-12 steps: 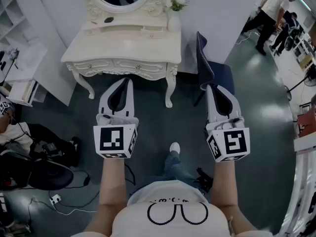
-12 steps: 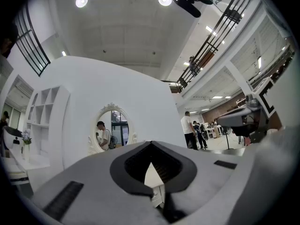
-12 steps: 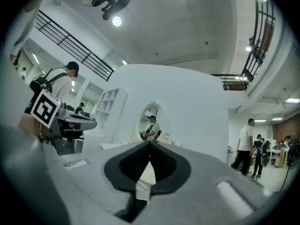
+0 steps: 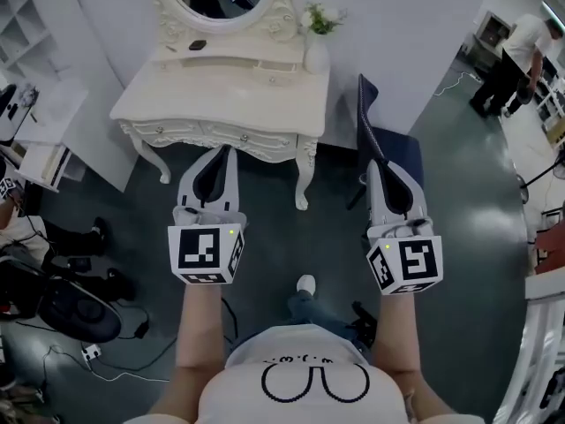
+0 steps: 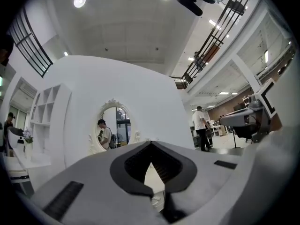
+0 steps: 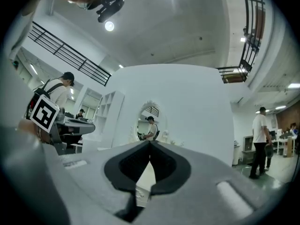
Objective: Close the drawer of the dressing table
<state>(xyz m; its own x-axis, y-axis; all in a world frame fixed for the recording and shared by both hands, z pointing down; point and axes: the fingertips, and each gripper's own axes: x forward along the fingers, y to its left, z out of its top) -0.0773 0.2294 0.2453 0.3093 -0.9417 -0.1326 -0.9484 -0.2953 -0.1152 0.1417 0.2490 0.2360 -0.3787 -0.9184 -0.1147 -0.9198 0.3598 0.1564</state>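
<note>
Both tools are held level and pointed forward. The left gripper [image 4: 226, 148] is fully closed, its tips met with nothing between them, and the right gripper [image 4: 374, 159] is likewise seen with its jaws together and empty. The dressing table [image 4: 221, 100] lies ahead of the tips, near the left gripper and off to the left of the right one. Ahead of the right gripper a dark chair [image 4: 390, 141] is found instead. The drawer [image 4: 212, 134] is judged to sit in the knobbed front band just beyond the left tips, though how far it stands out cannot be told from above. A miss is therefore possible: the wrong front could be pushed. The narrow closed tips could also be skidded off the carved face or a knob if contact is made at a slant. An off-centre push could jam the drawer askew. Should a hard shove be given, the vase [image 4: 315, 53] at the far right of the top could be rocked.
</note>
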